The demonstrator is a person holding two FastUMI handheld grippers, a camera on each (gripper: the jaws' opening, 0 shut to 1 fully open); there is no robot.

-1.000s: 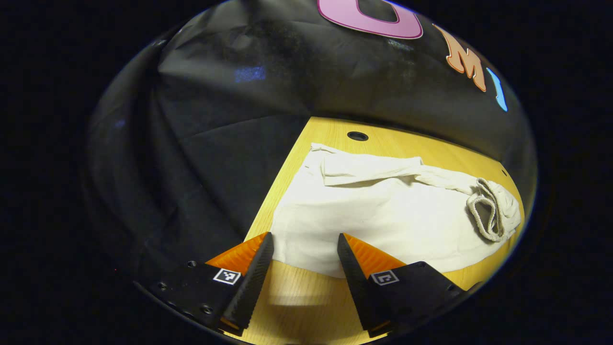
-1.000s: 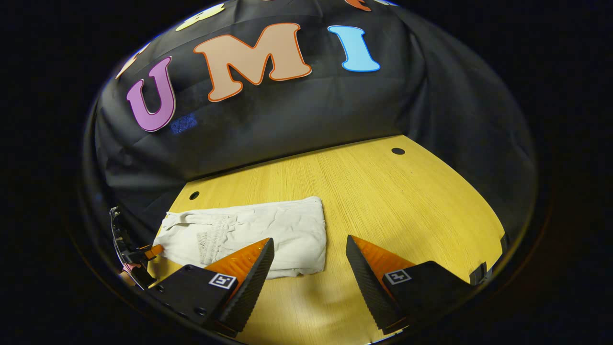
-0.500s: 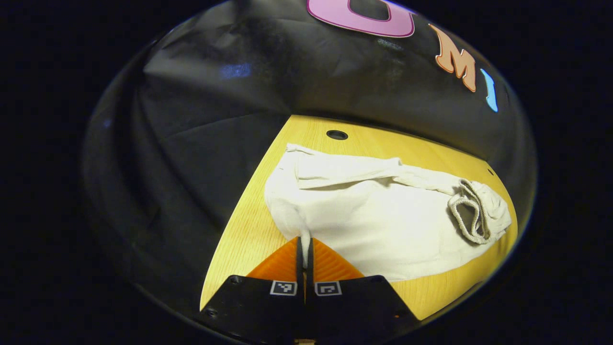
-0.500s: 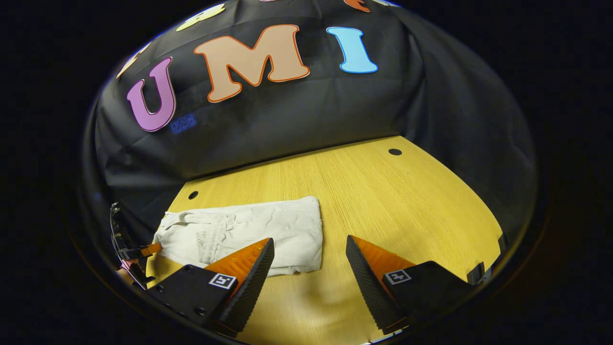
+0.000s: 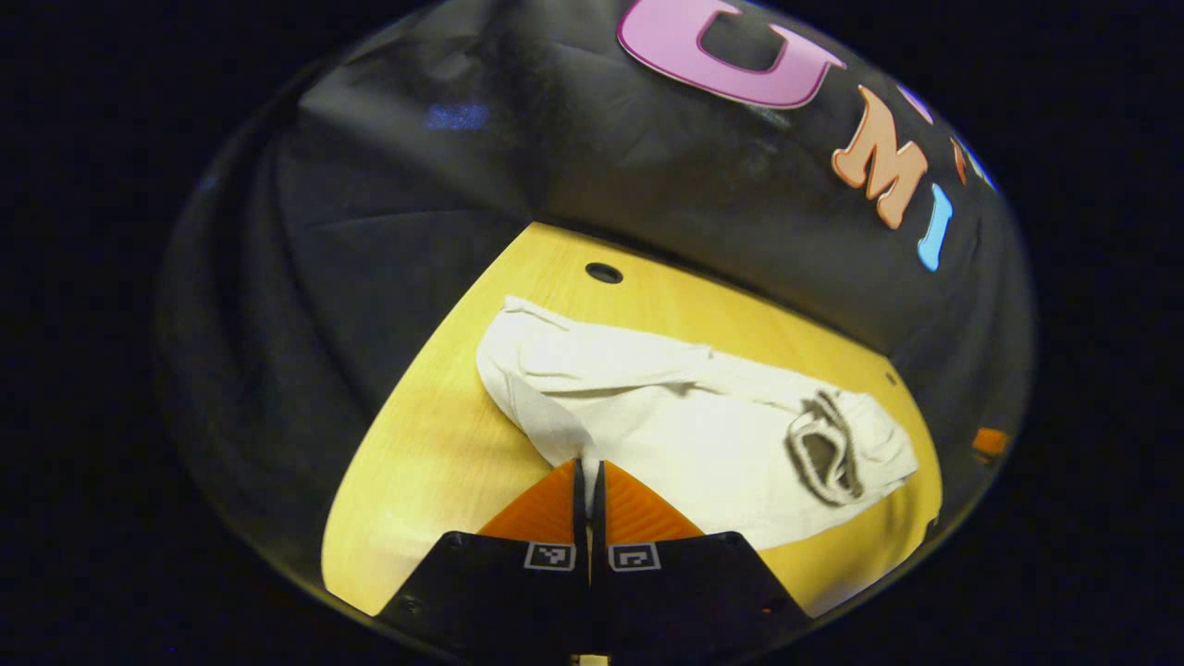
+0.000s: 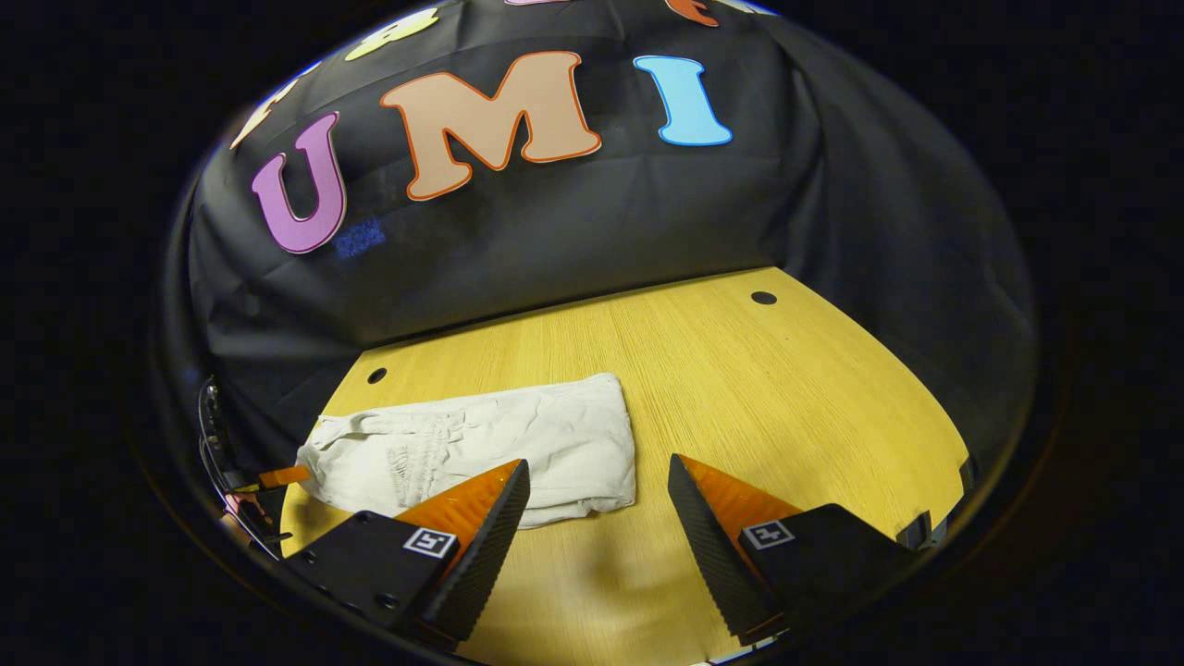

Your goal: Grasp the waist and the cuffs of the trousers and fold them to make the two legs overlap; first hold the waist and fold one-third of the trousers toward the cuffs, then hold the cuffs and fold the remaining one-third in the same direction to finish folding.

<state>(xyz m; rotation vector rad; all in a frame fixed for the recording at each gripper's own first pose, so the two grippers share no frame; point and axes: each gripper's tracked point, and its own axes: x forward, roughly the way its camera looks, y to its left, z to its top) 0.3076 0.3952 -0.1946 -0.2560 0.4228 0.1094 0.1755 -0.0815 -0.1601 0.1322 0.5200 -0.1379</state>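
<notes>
Soft white trousers (image 5: pixel 684 435) sagged limply; my left fingers (image 5: pixel 586 476) pinched their near edge, right fingers (image 6: pixel 597 504) spread.

Square black-and-white coded tags are showing on the dark wedge-shaped housings of the left gripper (image 5: pixel 587 472), while the right gripper (image 6: pixel 597 495) is displaying ridged finger edges, matching tags and small screws along its housing
</notes>
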